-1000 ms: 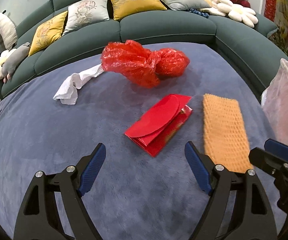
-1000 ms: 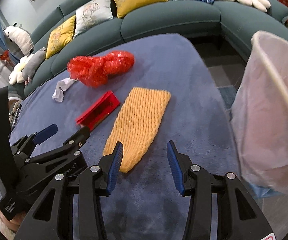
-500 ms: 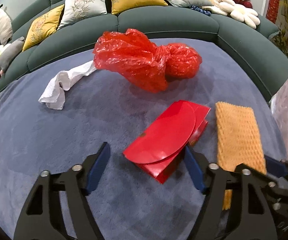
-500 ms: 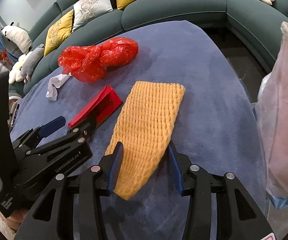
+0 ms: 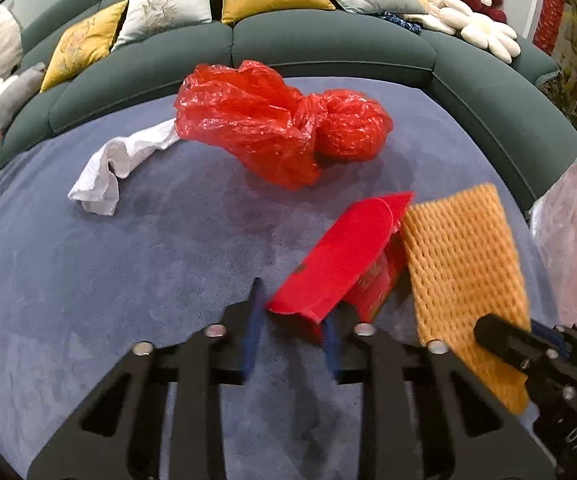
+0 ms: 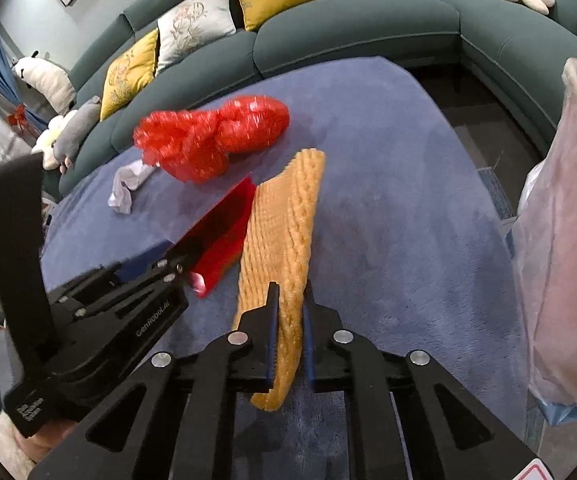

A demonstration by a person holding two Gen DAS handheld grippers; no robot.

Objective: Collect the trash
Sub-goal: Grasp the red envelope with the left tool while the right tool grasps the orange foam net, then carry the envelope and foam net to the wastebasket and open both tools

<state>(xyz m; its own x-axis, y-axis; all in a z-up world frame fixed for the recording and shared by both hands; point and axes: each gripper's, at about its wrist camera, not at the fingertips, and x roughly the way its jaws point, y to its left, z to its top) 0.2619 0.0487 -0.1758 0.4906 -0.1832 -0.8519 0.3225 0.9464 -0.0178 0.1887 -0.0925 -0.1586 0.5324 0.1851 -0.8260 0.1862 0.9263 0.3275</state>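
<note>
My left gripper is shut on the near end of a red paper envelope, which tilts up off the blue carpeted table. My right gripper is shut on the near end of an orange foam net sleeve, folded up on edge between the pads. The sleeve and the right gripper also show in the left wrist view. The envelope and the left gripper's body show in the right wrist view. A crumpled red plastic bag and a white tissue lie farther back.
A translucent pinkish trash bag stands open at the right edge of the table. A green curved sofa with yellow and grey cushions wraps behind. Floor shows beyond the table's right edge.
Both grippers moved forward and closed: the left on the red envelope, the right on the orange sleeve. Both items now lift and tilt off the carpet.
</note>
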